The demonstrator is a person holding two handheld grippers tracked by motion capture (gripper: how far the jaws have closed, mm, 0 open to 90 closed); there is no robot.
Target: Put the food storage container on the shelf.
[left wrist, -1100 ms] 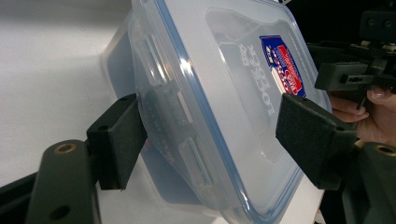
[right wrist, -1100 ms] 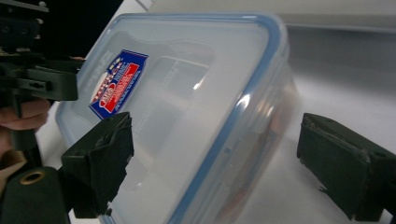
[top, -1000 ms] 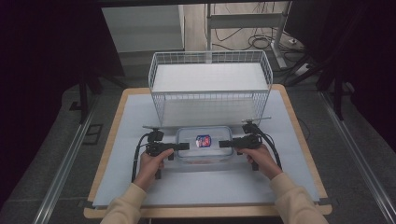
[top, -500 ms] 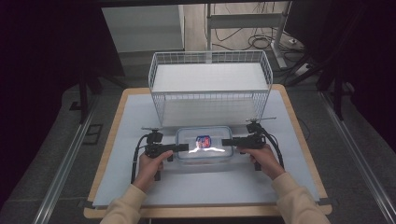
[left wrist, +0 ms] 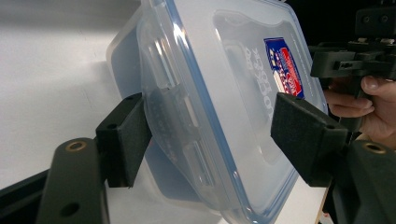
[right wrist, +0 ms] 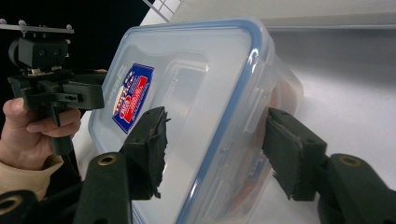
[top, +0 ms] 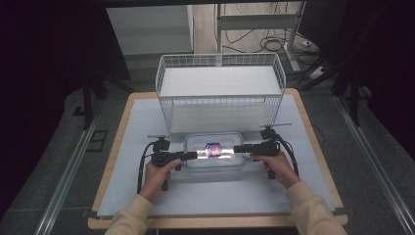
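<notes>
— Since a second ago, little has shifted. The lidded box point(top: 214, 152) sits just in front of the wire basket point(top: 220, 93) as before, and both hands have kept their places. The jaws have just been closing, the right pair far more than the left.

— How does the box lie?

— Its long axis runs along the basket's front wall. The left gripper point(top: 193, 155) reaches its left short end and the right gripper point(top: 237, 149) its right one, so neither is nearer. Each points inward along that axis.

— Is either holding it?

— The left gripper's jaws stand wide across the end: one pad point(left wrist: 123, 135) sits at the latch, the other clear above the lid. The right gripper's jaws have narrowed around the rim, but whether they press cannot be made out. Any lift likely needs both ends gripped evenly.

— What lies beyond?

— A pale mat point(top: 220, 196) on a wooden table point(top: 115, 147), then a dark room with cables point(top: 274, 44) on the floor behind the basket.
</notes>
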